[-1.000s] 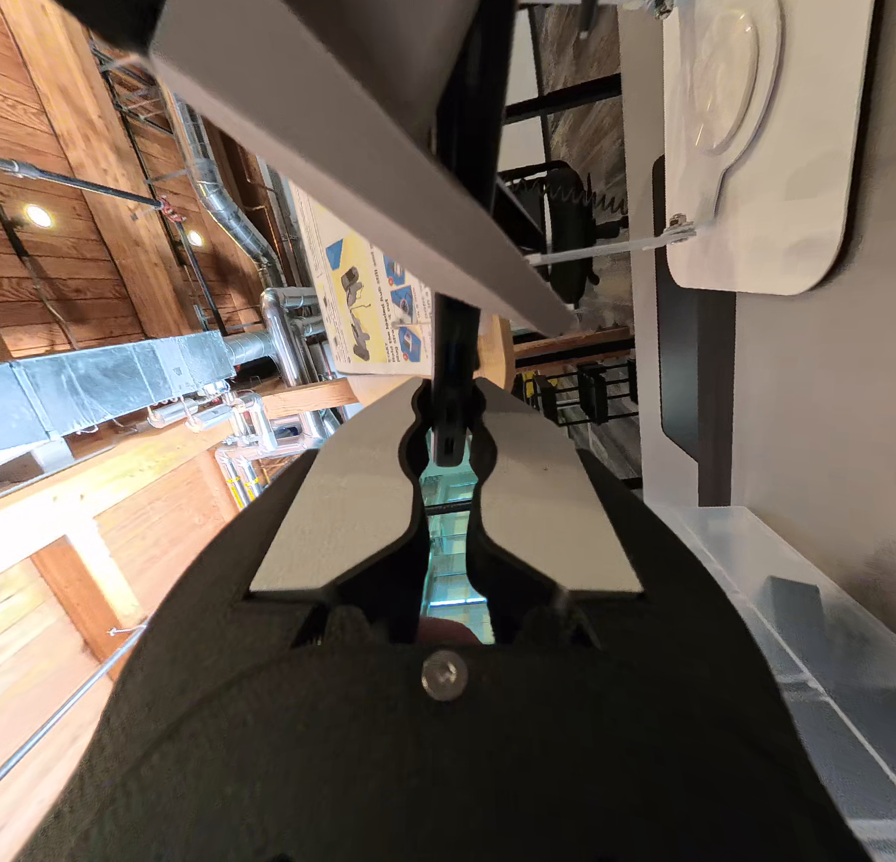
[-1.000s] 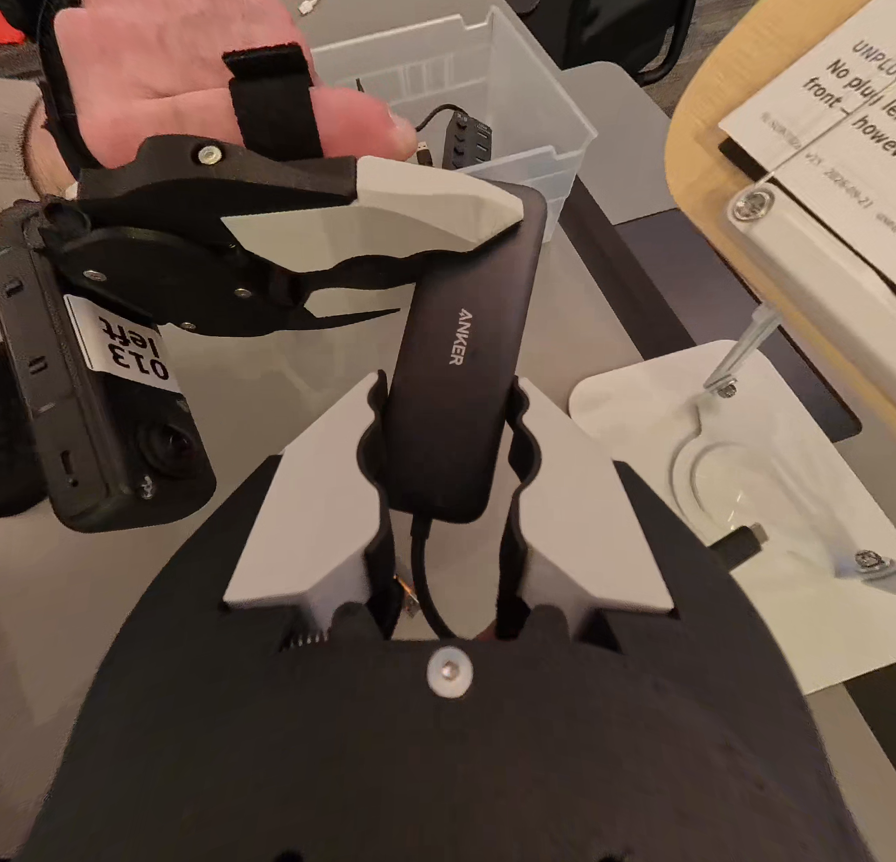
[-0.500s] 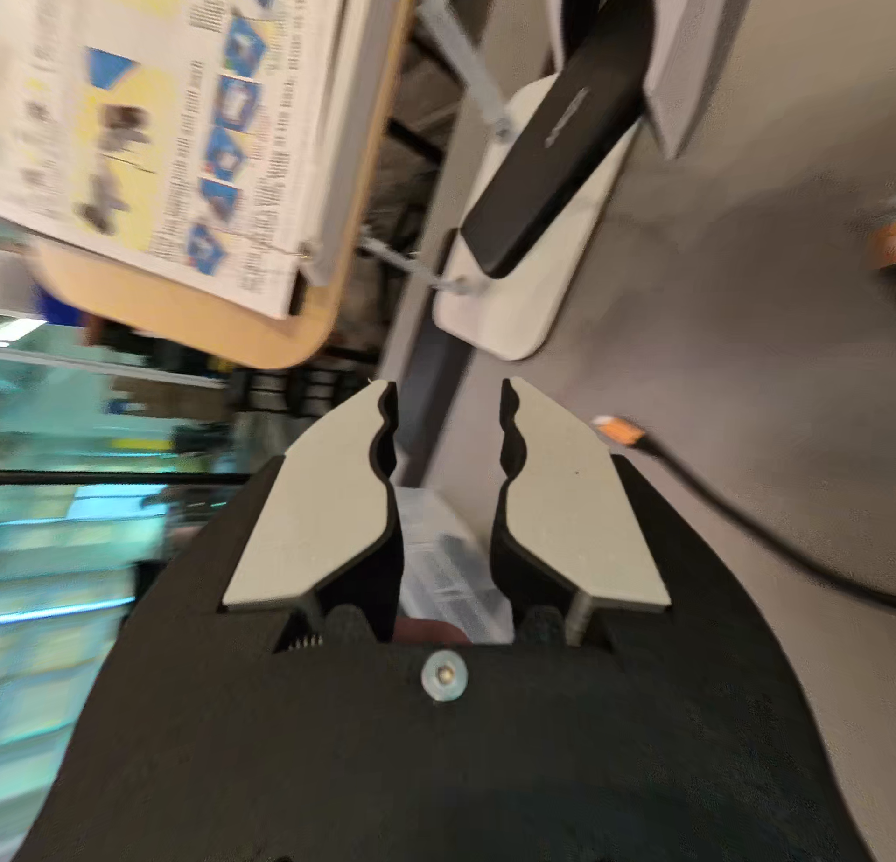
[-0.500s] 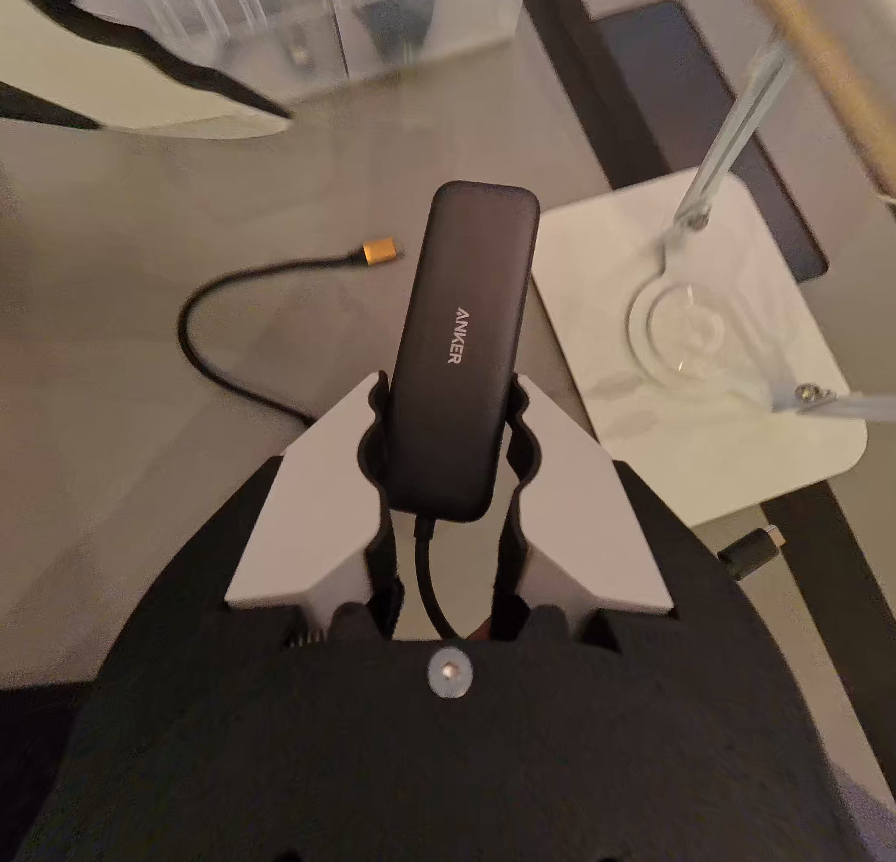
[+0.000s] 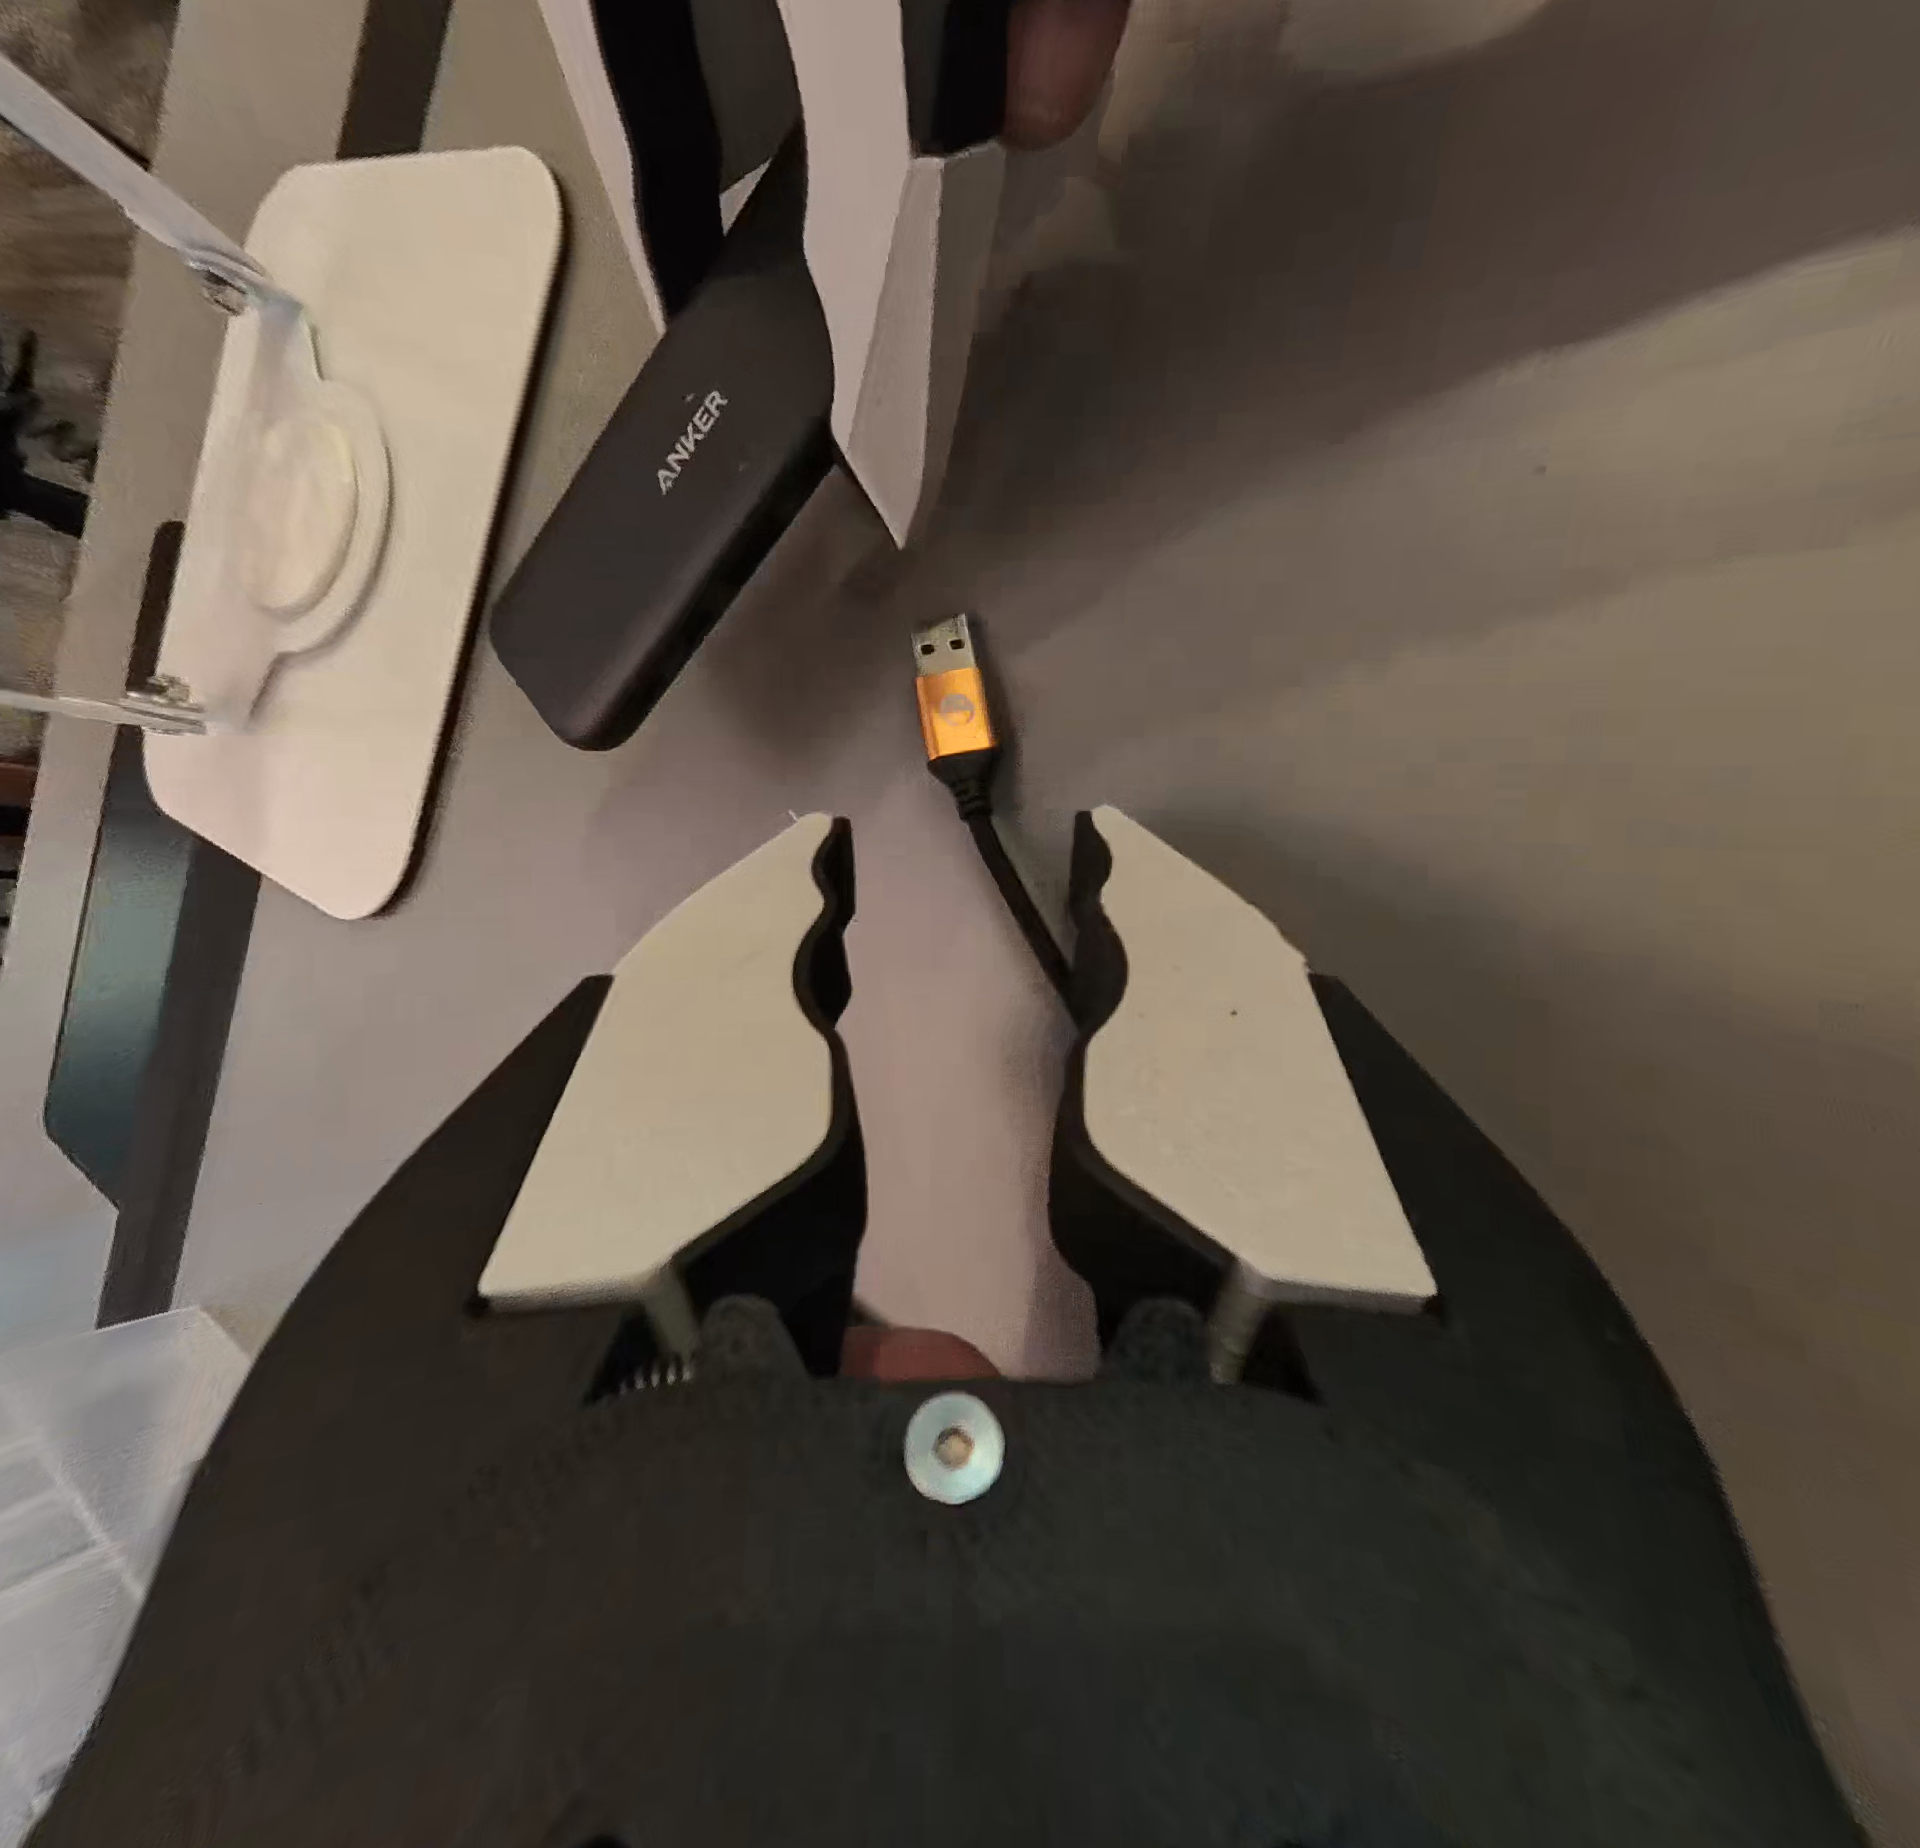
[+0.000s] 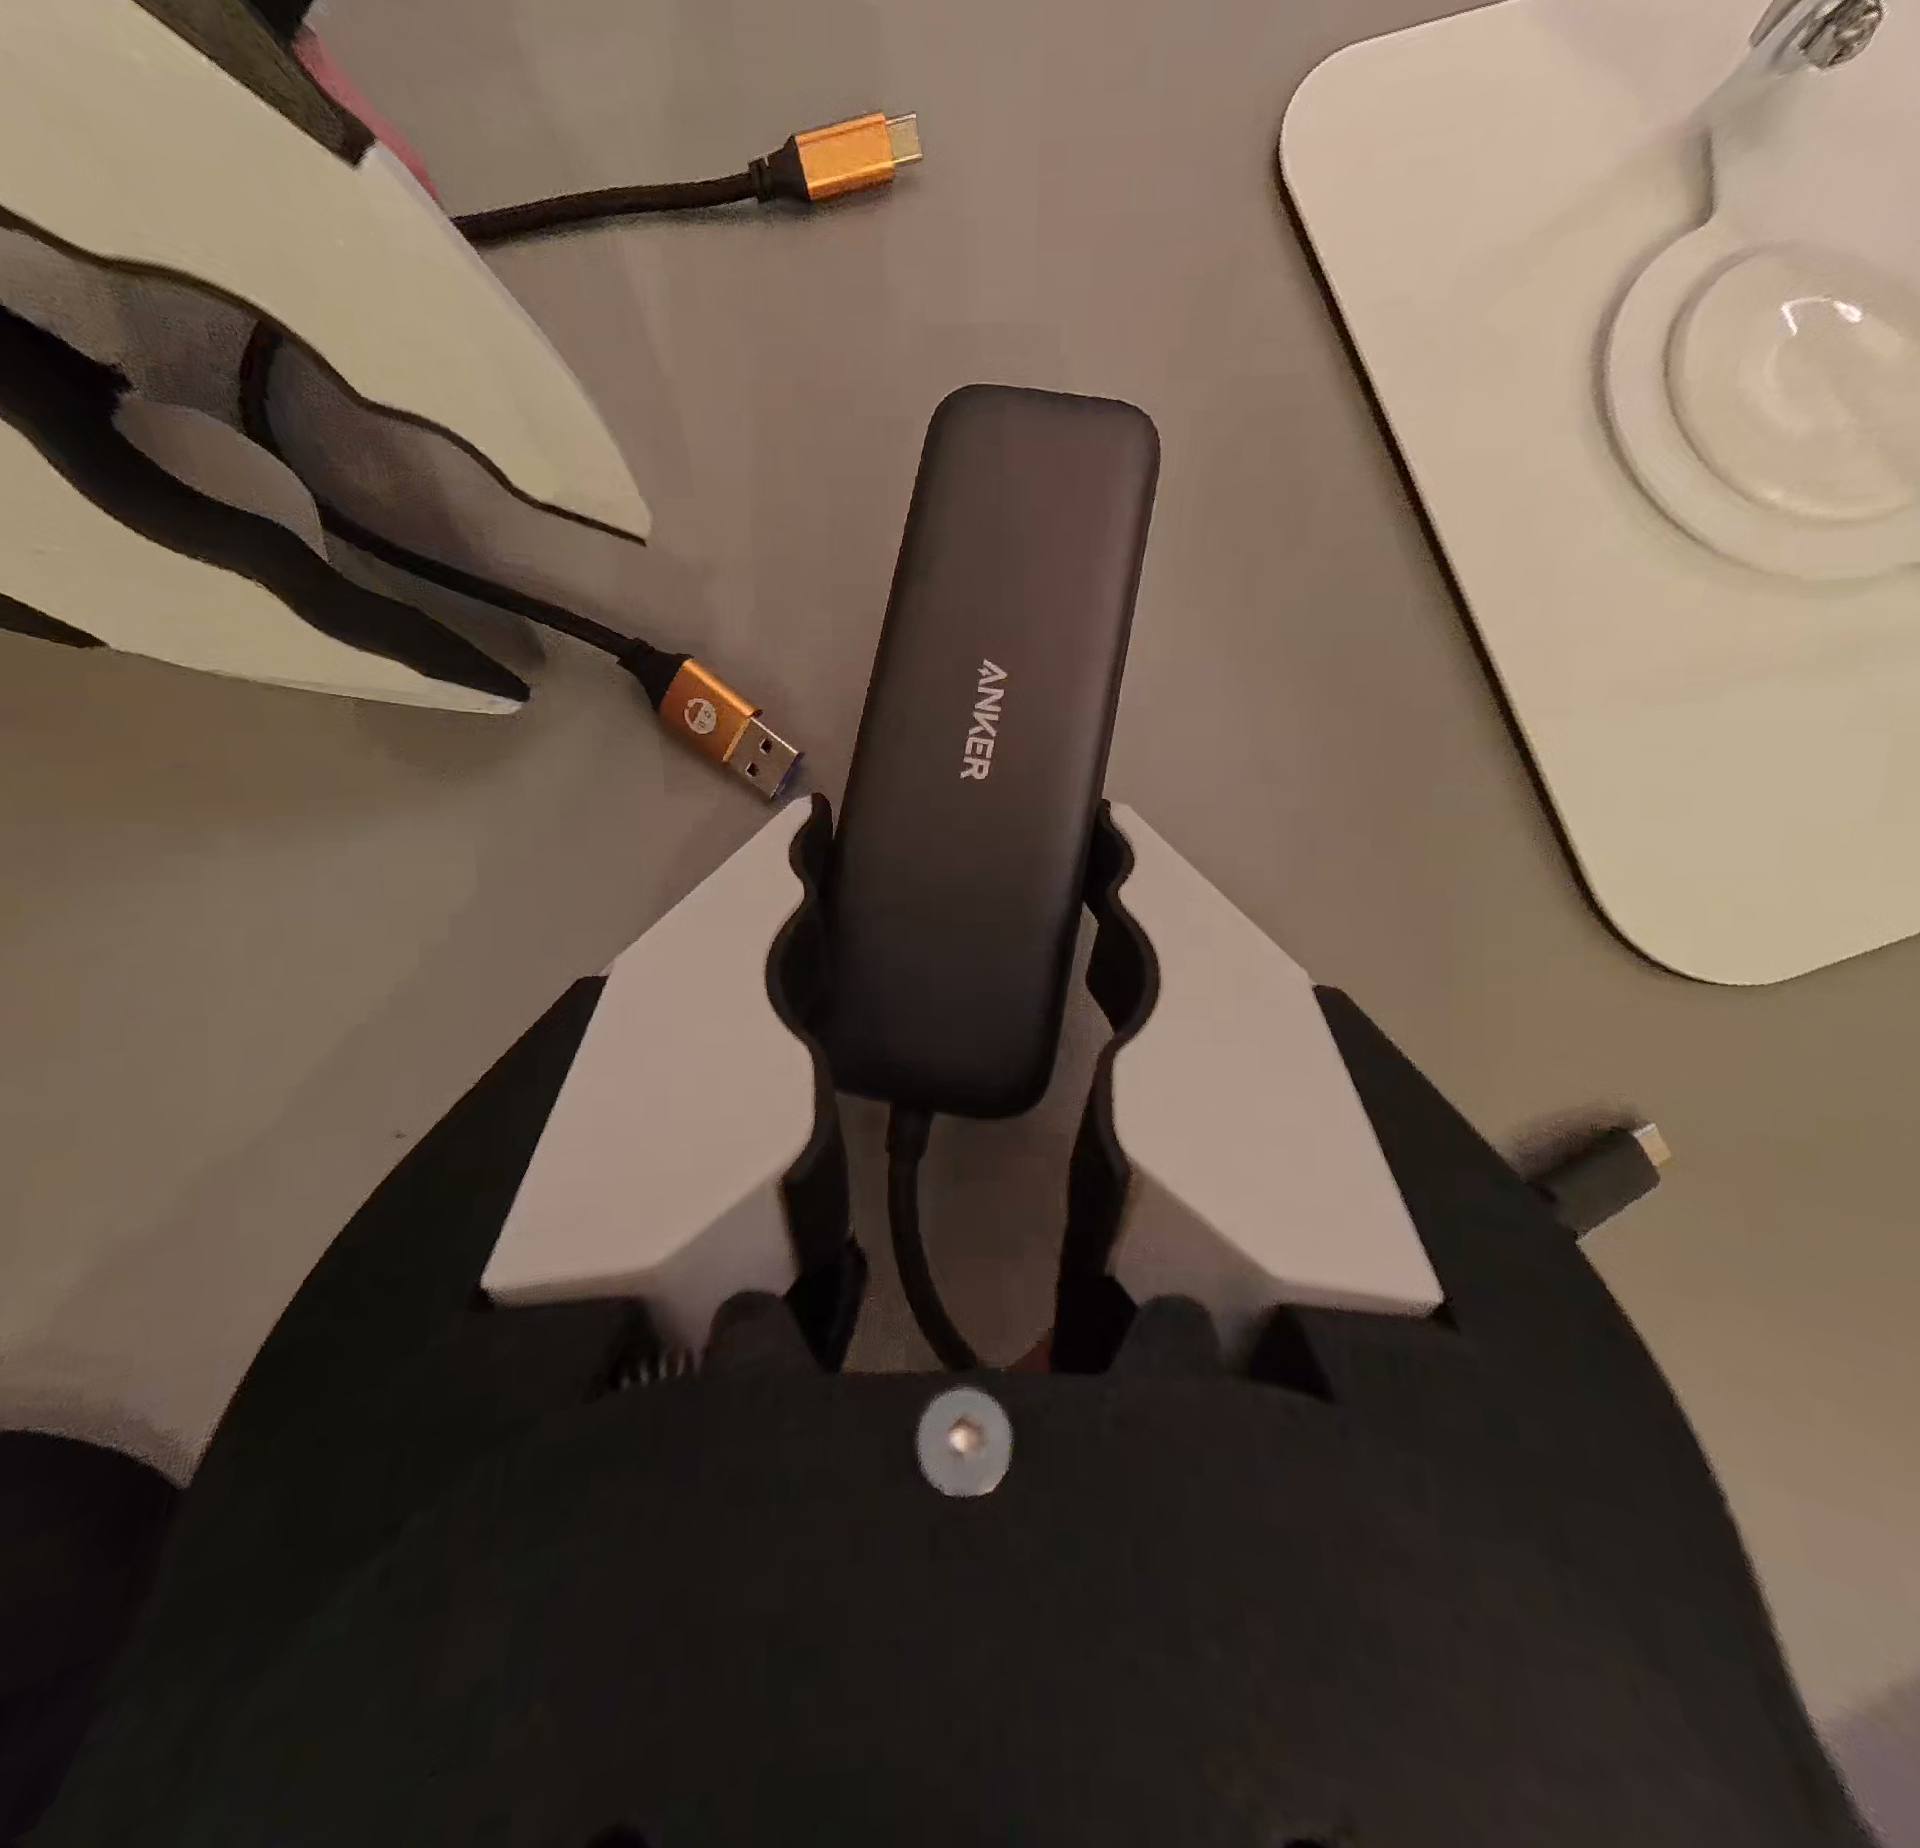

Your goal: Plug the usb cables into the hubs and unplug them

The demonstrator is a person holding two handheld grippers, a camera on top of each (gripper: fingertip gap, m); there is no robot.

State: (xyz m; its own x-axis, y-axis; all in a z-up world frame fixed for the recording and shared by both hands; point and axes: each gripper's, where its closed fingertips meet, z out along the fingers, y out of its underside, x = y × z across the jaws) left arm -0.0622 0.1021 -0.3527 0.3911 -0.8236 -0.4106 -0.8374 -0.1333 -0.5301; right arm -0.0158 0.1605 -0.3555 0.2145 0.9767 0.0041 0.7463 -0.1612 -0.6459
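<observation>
Grey tabletop [image 6: 1299,738] fills both views, and your dark USB hub [image 6: 997,749] is the centre of it: your right claw [image 6: 961,822] is clamped on the hub's rear half, pads on both long sides, its front end jutting out past the tips over the tabletop. The hub's own black lead [image 6: 920,1237] runs back between the fingers, and its plug [image 6: 1605,1170] shows off to the side of the claw. Just beside the hub's left flank lies the orange-collared USB-A plug [image 6: 727,723] of a black braided cable [image 6: 582,624], metal tip aimed at the hub, close but apart from it. Your left claw [image 5: 961,832] has its fingers spread wide around that cable [image 5: 1013,889], holding nothing; the plug [image 5: 954,692] lies flat just ahead of the tips. Farther out, the cable's second orange plug [image 6: 847,162] rests on the tabletop. A white stand base [image 6: 1558,448] with a clear fitting sits toward the tabletop's edge, beyond the hub.
</observation>
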